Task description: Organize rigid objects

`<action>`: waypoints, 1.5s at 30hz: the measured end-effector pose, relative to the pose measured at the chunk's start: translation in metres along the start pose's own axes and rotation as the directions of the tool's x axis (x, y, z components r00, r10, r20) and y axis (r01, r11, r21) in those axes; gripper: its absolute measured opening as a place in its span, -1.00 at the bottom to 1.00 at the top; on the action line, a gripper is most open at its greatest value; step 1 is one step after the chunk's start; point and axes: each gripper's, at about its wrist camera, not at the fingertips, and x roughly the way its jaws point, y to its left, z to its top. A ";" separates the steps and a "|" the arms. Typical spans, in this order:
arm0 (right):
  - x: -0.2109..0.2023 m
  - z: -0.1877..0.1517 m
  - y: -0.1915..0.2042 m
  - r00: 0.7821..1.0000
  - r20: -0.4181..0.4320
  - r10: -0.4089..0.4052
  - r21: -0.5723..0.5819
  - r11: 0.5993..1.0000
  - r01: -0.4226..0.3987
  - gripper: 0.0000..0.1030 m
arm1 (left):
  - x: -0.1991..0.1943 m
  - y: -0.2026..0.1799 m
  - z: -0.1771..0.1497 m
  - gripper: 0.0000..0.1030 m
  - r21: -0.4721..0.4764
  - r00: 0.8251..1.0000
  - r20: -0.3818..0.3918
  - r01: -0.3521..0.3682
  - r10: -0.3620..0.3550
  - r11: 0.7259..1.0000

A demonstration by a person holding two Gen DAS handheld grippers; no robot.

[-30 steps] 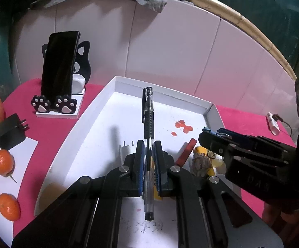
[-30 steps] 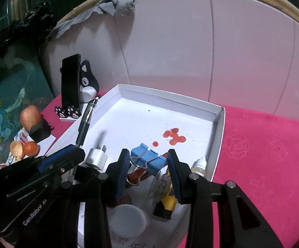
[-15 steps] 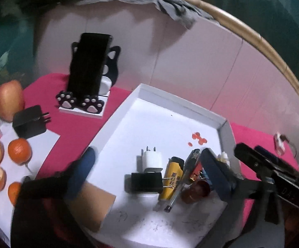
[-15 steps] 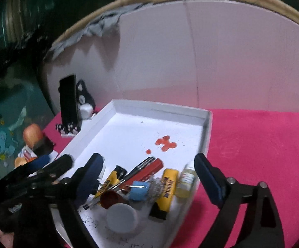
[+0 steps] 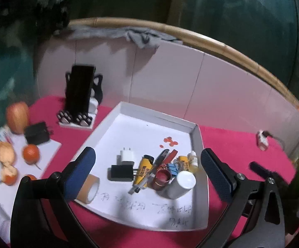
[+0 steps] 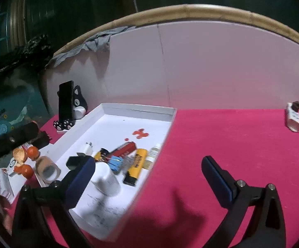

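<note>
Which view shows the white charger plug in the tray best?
The left wrist view: the white charger plug lies unobstructed, prongs visible, in the tray. The right wrist view shows it smaller and partly hidden.

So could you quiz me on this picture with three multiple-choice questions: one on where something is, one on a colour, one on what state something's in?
1. Where is the phone?
A. in the tray
B. on a cat stand left of the tray
C. on the cloth by the fruit

2. What colour is the tablecloth?
A. pink
B. green
C. white

3. How are the left gripper fingers?
A. shut on a pen
B. shut, empty
C. wide apart, empty

Answers: 1 B, it stands upright outside the white tray. 2 A, bright pink all round. 3 C, nothing sits between them.
</note>
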 end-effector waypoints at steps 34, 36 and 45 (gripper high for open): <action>-0.173 -0.033 -0.034 0.942 0.313 -0.123 0.061 0.992 0.109 1.00 | -0.100 -0.049 -0.040 0.99 0.068 0.986 -0.009 -0.167 0.168 0.984; -0.176 -0.035 -0.036 0.945 0.302 -0.121 0.068 0.992 0.105 1.00 | -0.105 -0.054 -0.042 0.99 0.076 0.987 -0.004 -0.158 0.159 0.984; -0.198 -0.048 -0.042 0.943 0.305 -0.134 0.066 0.991 0.120 1.00 | -0.124 -0.069 -0.046 0.99 0.103 0.991 0.020 -0.131 0.129 0.986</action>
